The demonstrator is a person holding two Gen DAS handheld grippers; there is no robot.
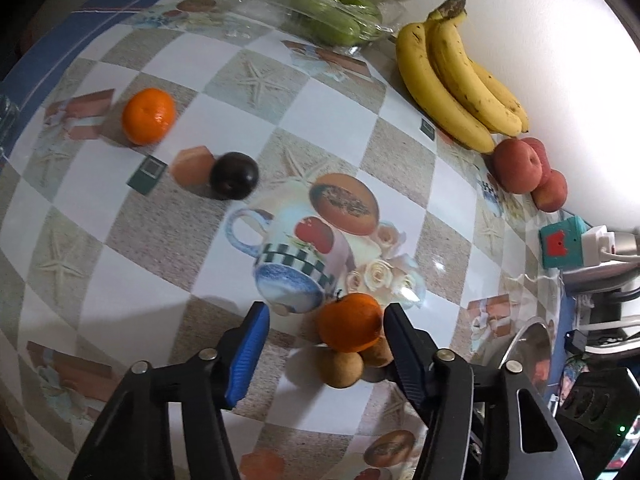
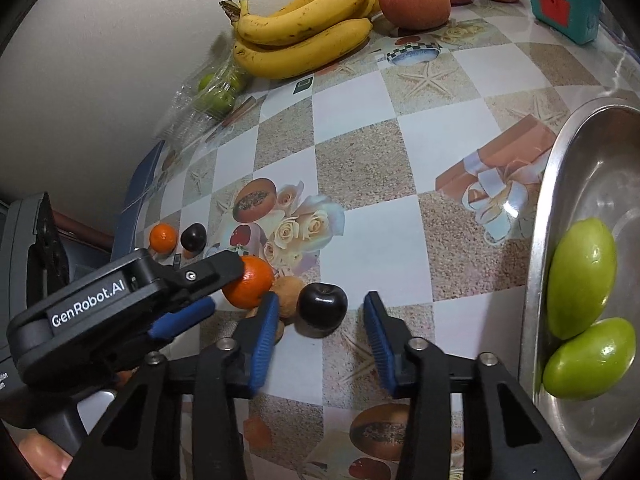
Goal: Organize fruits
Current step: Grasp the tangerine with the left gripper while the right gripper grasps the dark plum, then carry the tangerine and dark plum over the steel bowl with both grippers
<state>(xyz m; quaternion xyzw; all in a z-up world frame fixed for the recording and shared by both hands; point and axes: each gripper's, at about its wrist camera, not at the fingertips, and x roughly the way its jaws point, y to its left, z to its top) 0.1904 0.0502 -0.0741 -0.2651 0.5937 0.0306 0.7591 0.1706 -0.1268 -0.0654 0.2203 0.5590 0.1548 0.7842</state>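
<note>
My left claw (image 1: 326,328) stands partly spread around an orange mandarin (image 1: 350,322) at the lower middle of its view. The right-hand finger touches the fruit's side; the blue ribbed pad (image 1: 250,354) on the other side stands clear of it, so nothing is clamped. The mandarin sits on two small, round, matt brown fruits (image 1: 340,366).

My right claw (image 2: 320,312) is likewise part-open, its blue pads either side of a glossy dark plum (image 2: 322,308) at lower centre; the plum lies near the fingertips, and I can't tell whether either pad touches it. It rests just beside the brown fruits, with the left claw's black body reaching in from the lower left.

At the right edge of the right view, a shiny steel bowl (image 2: 538,248) holds two smooth green oval fruits (image 2: 582,276), touching each other.

The desk (image 1: 400,208) wears a slick chequered cloth printed with starfish, roses, a cup and gift boxes. In the left view's middle left lie a second mandarin (image 1: 149,115) and a second dark plum (image 1: 234,176), apart from each other. At the top centre, a crinkly clear plastic pack (image 1: 336,16) holds more green fruits. To its right, against the white wall, lies a speckled yellow banana bunch (image 1: 456,76), then three reddish peaches (image 1: 518,166) touching in a row, then a teal box (image 1: 562,242) at the right edge.
</note>
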